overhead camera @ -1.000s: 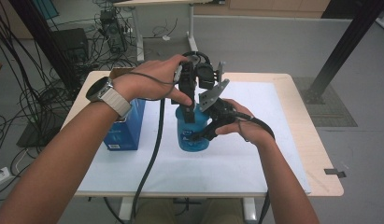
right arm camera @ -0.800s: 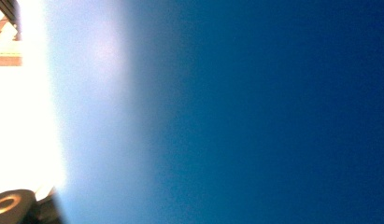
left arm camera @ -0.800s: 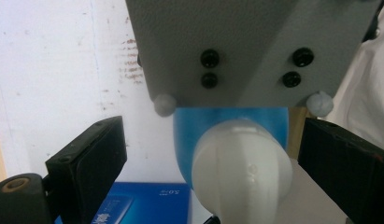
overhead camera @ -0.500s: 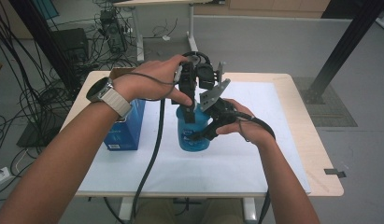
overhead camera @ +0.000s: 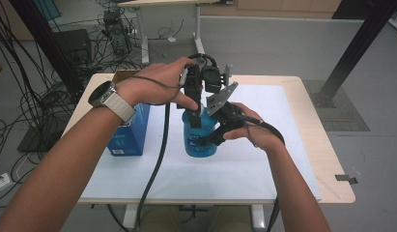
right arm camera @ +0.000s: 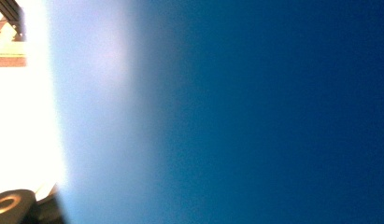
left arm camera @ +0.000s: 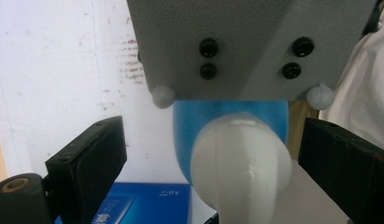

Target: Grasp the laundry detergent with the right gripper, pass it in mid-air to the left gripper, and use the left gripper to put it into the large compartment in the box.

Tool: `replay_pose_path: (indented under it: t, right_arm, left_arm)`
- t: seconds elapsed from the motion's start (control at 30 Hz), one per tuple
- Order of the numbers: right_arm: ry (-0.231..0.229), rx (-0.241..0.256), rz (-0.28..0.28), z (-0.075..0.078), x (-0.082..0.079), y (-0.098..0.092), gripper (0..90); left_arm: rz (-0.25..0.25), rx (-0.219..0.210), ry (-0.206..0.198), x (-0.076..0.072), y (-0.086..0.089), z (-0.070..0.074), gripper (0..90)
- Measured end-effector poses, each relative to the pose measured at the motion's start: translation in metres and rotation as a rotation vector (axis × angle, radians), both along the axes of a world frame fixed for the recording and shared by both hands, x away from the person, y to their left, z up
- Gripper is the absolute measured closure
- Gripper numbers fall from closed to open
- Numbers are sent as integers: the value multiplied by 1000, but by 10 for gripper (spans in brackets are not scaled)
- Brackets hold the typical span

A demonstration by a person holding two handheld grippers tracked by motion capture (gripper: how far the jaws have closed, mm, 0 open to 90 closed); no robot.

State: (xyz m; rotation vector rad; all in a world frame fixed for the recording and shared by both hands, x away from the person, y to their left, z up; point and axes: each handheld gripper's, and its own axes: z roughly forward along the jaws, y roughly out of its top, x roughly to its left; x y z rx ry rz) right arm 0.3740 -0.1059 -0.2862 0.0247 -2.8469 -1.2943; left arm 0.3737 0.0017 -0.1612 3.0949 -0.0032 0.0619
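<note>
A blue bottle (overhead camera: 197, 144) with a white cap (left arm camera: 241, 163) stands upright mid-table on the white mat (overhead camera: 263, 159). My left gripper (overhead camera: 196, 120) points straight down over its top. In the left gripper view the left gripper (left arm camera: 210, 161) is open, one jaw on each side of the cap with gaps between. My right gripper (overhead camera: 210, 137) comes in from the right and is shut on the bottle's body, its grey plate (left arm camera: 213, 46) just above the bottle's shoulder. The bottle's blue wall (right arm camera: 236, 112) sits right against the right gripper view's lens.
A blue carton (overhead camera: 131, 130) stands on the table's left part, close beside the bottle; it is also in the left gripper view (left arm camera: 133, 205). The mat runs on to the right and front. Cables hang off both grippers toward the table's near edge (overhead camera: 210, 200).
</note>
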Motion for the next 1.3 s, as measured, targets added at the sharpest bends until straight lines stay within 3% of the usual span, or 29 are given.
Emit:
replay_pose_path:
  t: [1.3]
  right_arm:
    - [14,-3,3,-2,0,0,434]
  left_arm:
    - [1,-1,-1,0,0,-1,83]
